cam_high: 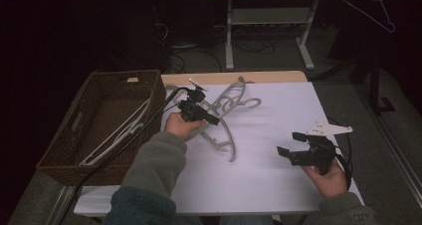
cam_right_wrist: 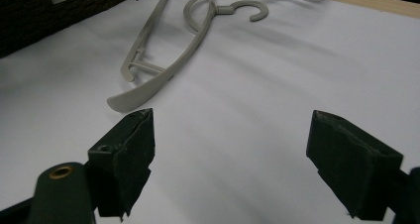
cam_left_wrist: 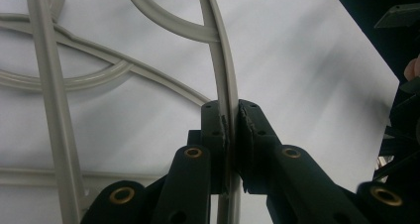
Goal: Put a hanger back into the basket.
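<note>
At frame centre, the left gripper (cam_high: 211, 118) clamps a beige plastic hanger (cam_high: 226, 135) that may snag its neighbour; right gripper (cam_high: 290, 144) gapes empty.

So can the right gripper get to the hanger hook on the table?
Probably yes. The right gripper is open with nothing in it, and bare white tabletop lies between it and the hanger hook. The left gripper only clamps a hanger arm.

Pale grey hangers (cam_high: 226, 113), black tongs (cam_high: 211, 119), white table (cam_high: 278, 115), dark brown woven basket (cam_high: 94, 130).
</note>
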Demonstrator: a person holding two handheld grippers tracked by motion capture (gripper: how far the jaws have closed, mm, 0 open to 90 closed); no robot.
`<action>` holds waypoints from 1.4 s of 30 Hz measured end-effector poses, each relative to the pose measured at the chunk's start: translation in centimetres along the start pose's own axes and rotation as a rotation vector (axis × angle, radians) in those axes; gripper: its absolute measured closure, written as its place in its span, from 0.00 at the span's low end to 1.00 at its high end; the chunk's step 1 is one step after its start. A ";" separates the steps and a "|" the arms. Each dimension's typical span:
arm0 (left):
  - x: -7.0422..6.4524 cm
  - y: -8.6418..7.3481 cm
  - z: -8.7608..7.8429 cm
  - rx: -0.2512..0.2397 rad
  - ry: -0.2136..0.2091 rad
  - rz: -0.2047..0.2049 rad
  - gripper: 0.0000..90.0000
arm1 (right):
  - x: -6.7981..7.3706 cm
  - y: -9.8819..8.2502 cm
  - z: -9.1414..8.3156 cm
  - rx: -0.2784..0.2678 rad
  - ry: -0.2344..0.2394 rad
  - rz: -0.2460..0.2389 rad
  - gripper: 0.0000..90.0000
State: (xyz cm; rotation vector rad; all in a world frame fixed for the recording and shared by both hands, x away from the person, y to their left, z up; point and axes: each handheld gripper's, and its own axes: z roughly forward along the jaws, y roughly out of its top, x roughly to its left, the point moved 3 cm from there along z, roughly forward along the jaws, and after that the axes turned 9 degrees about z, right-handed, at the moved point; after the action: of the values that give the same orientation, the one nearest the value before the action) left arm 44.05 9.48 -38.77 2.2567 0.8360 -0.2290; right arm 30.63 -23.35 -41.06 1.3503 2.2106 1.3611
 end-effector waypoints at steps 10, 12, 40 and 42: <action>-1.1 0.5 -3.5 -0.029 0.013 0.035 0.92 | -0.1 0.0 0.0 -0.003 -0.003 0.001 0.20; -1.3 0.5 -4.4 -0.035 0.015 0.045 0.92 | 0.0 0.0 0.0 -0.001 -0.003 0.002 0.20; -1.8 -2.9 -16.4 -0.106 0.117 0.046 0.92 | 0.2 0.0 0.5 0.018 -0.012 -0.002 0.20; -1.6 -3.5 -17.2 -0.107 0.124 0.045 0.92 | 0.2 0.0 0.5 0.021 -0.014 -0.006 0.20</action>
State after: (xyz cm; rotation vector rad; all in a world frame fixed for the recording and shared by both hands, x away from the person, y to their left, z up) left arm 39.33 22.19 -27.48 2.2034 0.8398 -0.0232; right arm 30.81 -22.94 -41.31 1.3549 2.2249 1.3259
